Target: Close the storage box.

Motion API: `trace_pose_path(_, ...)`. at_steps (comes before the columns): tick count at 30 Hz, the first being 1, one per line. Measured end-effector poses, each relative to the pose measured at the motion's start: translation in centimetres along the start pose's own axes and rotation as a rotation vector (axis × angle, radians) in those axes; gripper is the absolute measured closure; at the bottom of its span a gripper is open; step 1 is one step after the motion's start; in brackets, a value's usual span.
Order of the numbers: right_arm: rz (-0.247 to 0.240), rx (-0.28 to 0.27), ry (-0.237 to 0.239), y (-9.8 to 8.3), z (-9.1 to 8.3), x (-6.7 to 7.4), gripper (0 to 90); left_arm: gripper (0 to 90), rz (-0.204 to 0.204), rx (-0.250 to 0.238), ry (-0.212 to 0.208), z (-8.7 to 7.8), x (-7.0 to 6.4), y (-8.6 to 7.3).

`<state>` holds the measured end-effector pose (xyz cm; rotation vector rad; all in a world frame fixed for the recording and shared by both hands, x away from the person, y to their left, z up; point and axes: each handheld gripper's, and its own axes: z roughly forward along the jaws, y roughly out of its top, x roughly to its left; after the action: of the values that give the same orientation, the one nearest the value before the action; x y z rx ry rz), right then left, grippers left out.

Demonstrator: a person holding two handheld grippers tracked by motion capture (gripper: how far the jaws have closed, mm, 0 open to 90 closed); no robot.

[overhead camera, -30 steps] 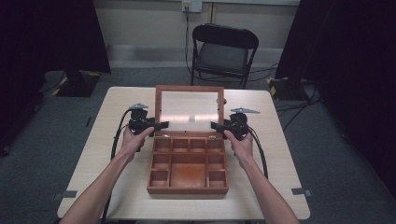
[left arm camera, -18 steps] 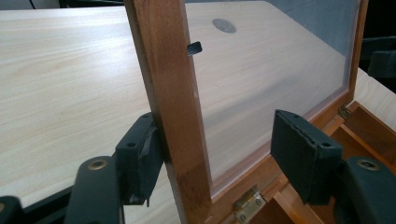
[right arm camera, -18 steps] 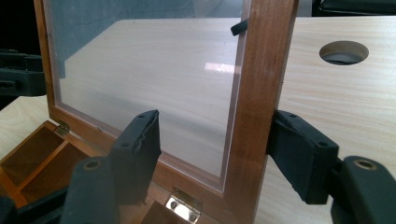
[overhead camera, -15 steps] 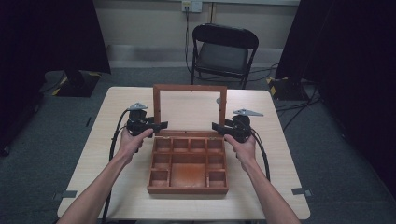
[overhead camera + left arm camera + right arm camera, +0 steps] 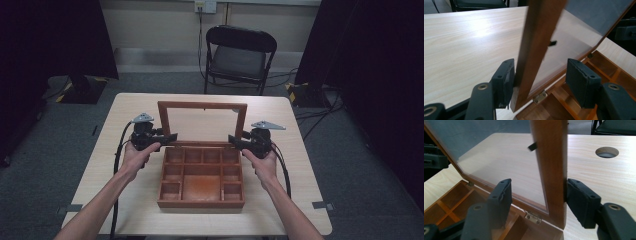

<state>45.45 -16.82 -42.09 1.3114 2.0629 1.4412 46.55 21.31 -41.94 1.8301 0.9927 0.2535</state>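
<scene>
From the high view, a dim room with dark curtains and a black folding chair (image 5: 241, 55) lies behind a pale wood-grain tabletop (image 5: 300, 165). A reddish-brown wooden compartment box (image 5: 202, 176) sits near the tabletop's middle, its glass-paned lid (image 5: 202, 122) standing up from the far edge. The left gripper (image 5: 169, 137) and right gripper (image 5: 235, 141) meet the lid's two side rails low down near the hinge line, one on each side, probably so the lid swings evenly without twisting.

In the left gripper view, the fingers (image 5: 504, 81) stand spread around the lid's side rail (image 5: 536, 47); one pad touches the rail's outer face while the other stands clear over the compartments, so nothing is clamped. A small brass hinge (image 5: 539, 97) joins lid to box.

In the right gripper view, the fingers (image 5: 582, 202) likewise straddle the opposite rail (image 5: 551, 170), spread apart, the outer pad against the smooth varnished wood. The pane reflects softly; a round cable hole (image 5: 607, 152) pierces the tabletop.
</scene>
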Motion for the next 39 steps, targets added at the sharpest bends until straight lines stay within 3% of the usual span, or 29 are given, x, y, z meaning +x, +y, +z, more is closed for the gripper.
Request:
trace_pose_path(4, 0.001, -0.004, 0.01, -0.2, -0.6, 0.1, 44.1, 42.4, 0.003, -0.017, -0.034, -0.3, -0.5, 0.1)
trace_pose_path(6, 0.002, -0.003, 0.019, -0.3, -0.7, 0.1, 43.7, 40.8, 0.018, -0.015, -0.015, -0.3, -0.9, 0.2)
trace_pose_path(11, 0.016, -0.021, 0.026, -0.2, -0.9, 0.1, 43.9, 40.5, 0.006, -0.024, -0.02, -0.4, -0.7, 0.1)
trace_pose_path(18, 0.018, -0.023, -0.003, 0.1, -1.1, 0.3, 30.7, 41.0, 0.013, -0.03, -0.024, -0.9, -0.9, 0.3)
trace_pose_path(23, 0.04, -0.007, 0.009, 0.2, -1.2, 0.4, 30.5, 40.7, 0.021, -0.03, -0.036, -1.3, -1.1, 0.6)
trace_pose_path(30, 0.025, 0.01, 0.038, 0.8, -2.1, 1.3, 27.7, 39.7, 0.035, 0.008, -0.036, -1.8, -1.4, 0.4)
trace_pose_path(39, 0.026, 0.033, 0.072, 0.5, -2.7, 1.2, 26.5, 36.6, 0.035, -0.003, -0.041, -2.3, -2.2, -0.1)
